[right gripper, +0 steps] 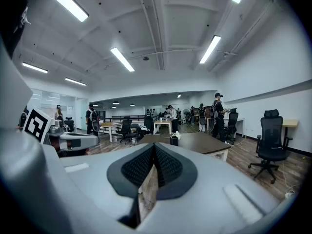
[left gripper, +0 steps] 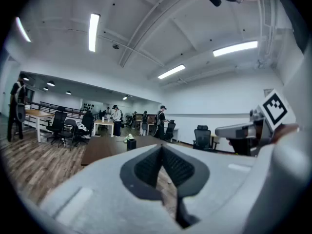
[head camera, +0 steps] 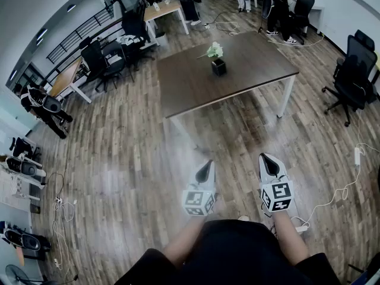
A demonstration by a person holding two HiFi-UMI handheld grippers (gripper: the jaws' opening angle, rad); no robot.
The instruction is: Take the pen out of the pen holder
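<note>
A black pen holder with something pale and leafy sticking out of its top stands on the dark brown table across the wooden floor. No pen can be made out at this distance. It shows small in the left gripper view as the pen holder, and past the jaw tips in the right gripper view as the pen holder. My left gripper and right gripper are side by side over the floor, well short of the table, pointing toward it. Both are shut with nothing between the jaws.
A black office chair stands right of the table, and more chairs and desks to its left. White cables and a power strip lie on the floor at right. People stand at the far desks. Open wooden floor lies between me and the table.
</note>
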